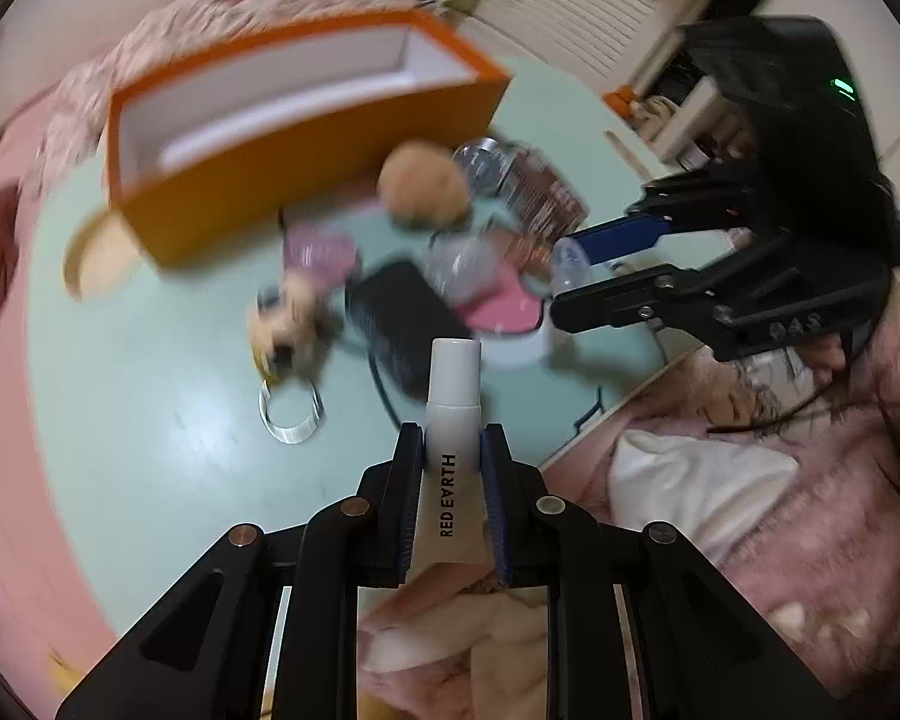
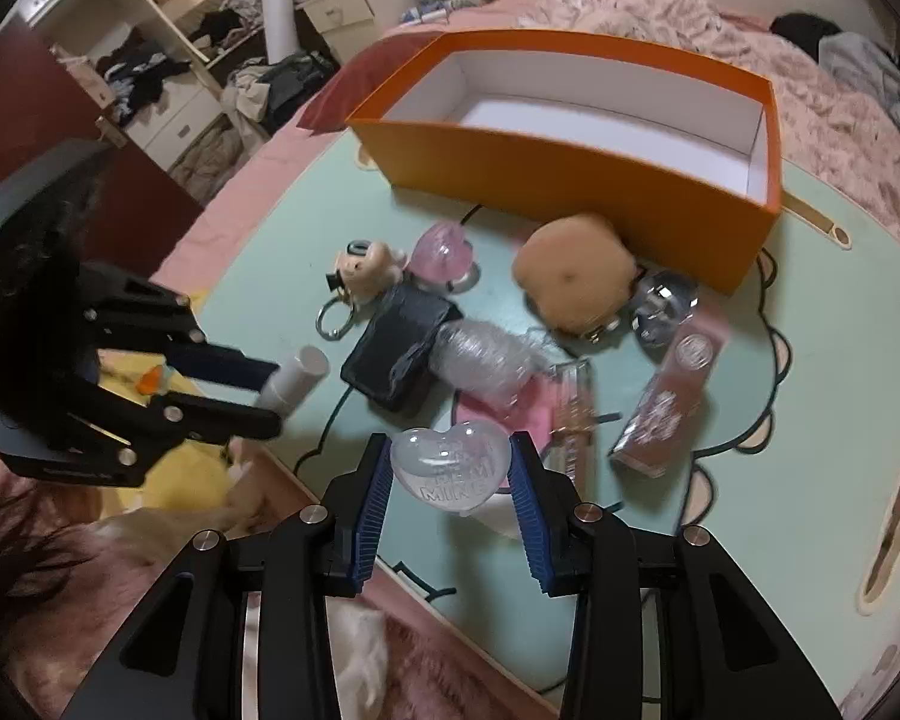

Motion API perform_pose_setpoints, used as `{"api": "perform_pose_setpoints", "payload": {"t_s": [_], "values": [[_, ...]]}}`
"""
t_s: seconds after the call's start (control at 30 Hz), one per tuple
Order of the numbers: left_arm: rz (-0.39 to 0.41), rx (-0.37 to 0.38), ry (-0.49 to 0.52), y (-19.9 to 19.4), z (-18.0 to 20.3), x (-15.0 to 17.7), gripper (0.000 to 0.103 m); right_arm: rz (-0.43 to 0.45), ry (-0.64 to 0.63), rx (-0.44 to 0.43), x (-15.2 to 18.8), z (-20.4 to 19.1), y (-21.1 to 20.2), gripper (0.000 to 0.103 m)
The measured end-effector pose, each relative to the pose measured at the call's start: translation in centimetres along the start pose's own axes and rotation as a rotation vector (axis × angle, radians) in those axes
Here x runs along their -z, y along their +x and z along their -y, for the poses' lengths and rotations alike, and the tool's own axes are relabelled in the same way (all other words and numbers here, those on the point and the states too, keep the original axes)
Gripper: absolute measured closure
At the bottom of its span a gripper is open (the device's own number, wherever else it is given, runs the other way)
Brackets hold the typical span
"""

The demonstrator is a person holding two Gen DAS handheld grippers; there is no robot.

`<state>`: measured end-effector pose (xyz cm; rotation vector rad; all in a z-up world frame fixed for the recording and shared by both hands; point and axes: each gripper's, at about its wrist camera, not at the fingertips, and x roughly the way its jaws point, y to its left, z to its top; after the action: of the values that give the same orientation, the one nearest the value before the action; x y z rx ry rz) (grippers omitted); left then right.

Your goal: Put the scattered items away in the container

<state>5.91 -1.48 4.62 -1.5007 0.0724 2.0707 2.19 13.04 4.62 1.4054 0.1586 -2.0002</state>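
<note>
Left claw (image 1: 450, 438): closed tight on a white tube (image 1: 453, 414) with dark lettering, cap pointing away from the hand, held above the near edge of the tabletop (image 1: 150, 420).
Right claw (image 2: 450, 468): fingers pressed to both sides of a clear heart-shaped case (image 2: 447, 461) — raised letters on its face, lifted over the clutter.
Container: orange box (image 2: 570, 162) with a white inside, open on top, standing at the far side of the mint-green tabletop; nothing visible in it.
In the way, between claws and box: a tan plush ball (image 2: 573, 282) just in front of the box wall, a pink heart case (image 2: 438, 255), a small bear keychain (image 2: 363, 273) with its ring, a black pouch (image 2: 399, 351), a crinkly clear wrapper (image 2: 486, 354) and a pink carton (image 2: 669, 396) — all crowded close together.
Round about: a pink fluffy blanket (image 2: 690, 18) on the bed behind the box, cluttered shelves (image 2: 150, 60) off to one side.
</note>
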Motion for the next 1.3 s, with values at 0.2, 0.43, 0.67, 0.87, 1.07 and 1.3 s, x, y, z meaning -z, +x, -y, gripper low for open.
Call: {"api": "perform_pose_setpoints", "payload": {"t_s": [0.2,0.43,0.67,0.87,1.07,1.3], "values": [[0.087,-0.138,-0.016,1.0,-0.2,0.9,0.082,0.065,-0.03,0.079,0.8,-1.1,1.6,0.065],[0.163,-0.214,-0.023,1.8,-0.8,-0.4,0.082,0.19,-0.006,0.132,0.4,-0.6,1.8,0.063],[0.204,-0.196,-0.073,1.5,-1.6,-0.6,0.079,0.331,0.026,0.072,1.8,-0.8,-0.1,0.043],[0.356,-0.171,-0.144,-1.7,-1.4,1.5,0.039,0.487,0.067,0.028,5.2,-0.9,-2.2,0.033],[0.426,-0.247,-0.133,-2.6,0.8,4.6,0.035,0.537,0.085,0.268,8.0,-2.3,-2.4,0.026],[0.43,-0.317,-0.154,0.2,2.3,6.5,0.035,0.435,0.159,0.322,8.9,-1.4,-0.6,0.025]]}}
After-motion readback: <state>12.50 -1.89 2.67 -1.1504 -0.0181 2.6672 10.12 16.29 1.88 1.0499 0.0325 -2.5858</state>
